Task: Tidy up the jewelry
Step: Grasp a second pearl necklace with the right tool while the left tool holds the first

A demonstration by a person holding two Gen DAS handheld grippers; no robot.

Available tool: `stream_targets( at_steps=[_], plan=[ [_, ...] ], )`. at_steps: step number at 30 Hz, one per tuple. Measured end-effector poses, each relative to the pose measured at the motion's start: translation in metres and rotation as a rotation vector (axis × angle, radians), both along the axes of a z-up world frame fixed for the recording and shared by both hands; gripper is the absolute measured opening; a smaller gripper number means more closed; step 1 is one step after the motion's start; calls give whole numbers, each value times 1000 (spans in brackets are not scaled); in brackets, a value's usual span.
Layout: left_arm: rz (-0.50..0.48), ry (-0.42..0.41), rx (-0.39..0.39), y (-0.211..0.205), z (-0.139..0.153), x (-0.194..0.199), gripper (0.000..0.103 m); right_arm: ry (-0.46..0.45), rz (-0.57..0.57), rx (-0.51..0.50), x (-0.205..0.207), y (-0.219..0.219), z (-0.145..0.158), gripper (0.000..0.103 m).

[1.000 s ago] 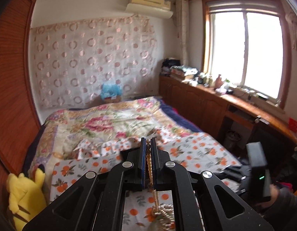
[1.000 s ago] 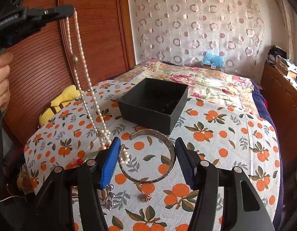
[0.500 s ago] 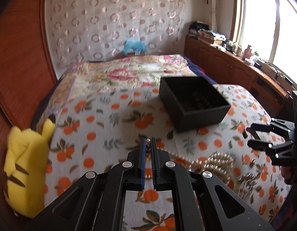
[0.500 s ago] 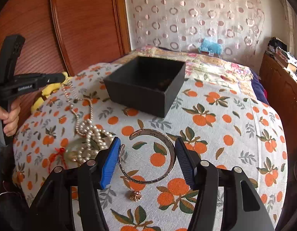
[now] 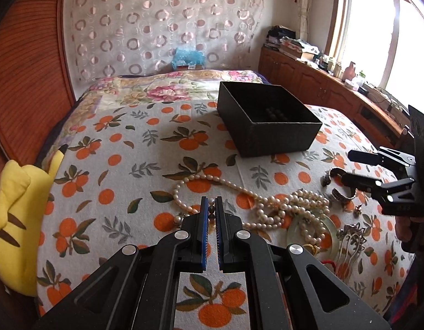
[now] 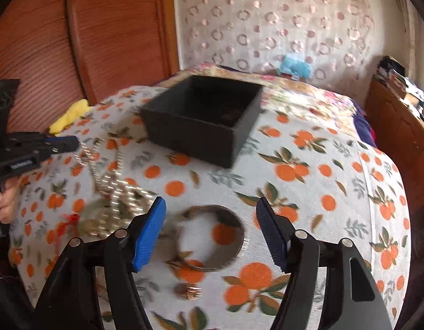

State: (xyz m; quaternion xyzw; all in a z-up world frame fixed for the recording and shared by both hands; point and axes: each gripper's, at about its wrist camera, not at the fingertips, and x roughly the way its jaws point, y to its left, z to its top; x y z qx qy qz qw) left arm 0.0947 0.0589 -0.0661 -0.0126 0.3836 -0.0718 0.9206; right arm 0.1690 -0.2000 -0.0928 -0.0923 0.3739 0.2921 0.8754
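Note:
My left gripper (image 5: 211, 200) is shut on one end of a long pearl necklace (image 5: 269, 202), low over the orange-print cloth; the rest of the strand lies piled to its right. An open black box (image 5: 267, 118) stands beyond, with dark beads inside. My right gripper (image 6: 210, 217) is open, hovering over a silver cuff bangle (image 6: 214, 242) that lies between its fingers. The pearls (image 6: 115, 184), the box (image 6: 201, 121) and the left gripper (image 6: 71, 144) also show, blurred, in the right wrist view. A small gold earring (image 6: 188, 293) lies near the bangle.
A green jade bangle (image 5: 330, 231), a silver hairpin (image 5: 349, 238) and a red cord (image 5: 328, 264) lie by the pearl pile. A yellow plush toy (image 5: 16, 220) sits at the bed's left edge. A wooden wardrobe (image 6: 102, 27) stands left; cabinets (image 5: 308, 82) line the window wall.
My left gripper came down from high up, laying the hanging pearl strand onto the cloth while still gripping its end. My right gripper moved forward toward the box, still open over the bangle.

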Motion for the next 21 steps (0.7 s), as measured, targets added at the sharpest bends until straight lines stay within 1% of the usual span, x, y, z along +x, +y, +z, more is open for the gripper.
stream_targets(
  at_steps=[1, 2, 3, 4, 6, 9, 12, 17, 19, 21],
  plan=[
    [-1, 0, -3, 0, 1, 0, 4, 2, 17, 6, -2, 3, 1, 68],
    [-2, -1, -7, -1, 1, -1, 4, 6, 44, 5, -4, 11, 2, 60],
    [-2, -1, -9, -1, 2, -1, 4, 12, 65, 0, -6, 18, 1, 55],
    [-3, -2, -10, -1, 1, -2, 4, 19, 81, -3, -8, 23, 0, 53],
    [-4, 1, -14, -2, 1, -2, 4, 43, 123, -10, -11, 38, -5, 45],
    [-6, 3, -18, -3, 0, -2, 4, 64, 158, -28, -14, 56, -11, 40],
    [-7, 5, -22, -2, -1, -2, 4, 87, 157, -50, -10, 65, -18, 37],
    [-4, 7, -28, -1, -3, -4, 4, 158, 139, 2, 5, 61, -20, 37],
    [-3, 7, -29, 0, -3, -4, 4, 176, 137, 4, 7, 60, -21, 25],
    [-1, 8, -31, 1, -4, -5, 4, 188, 136, 5, 7, 57, -21, 23]
  ],
)
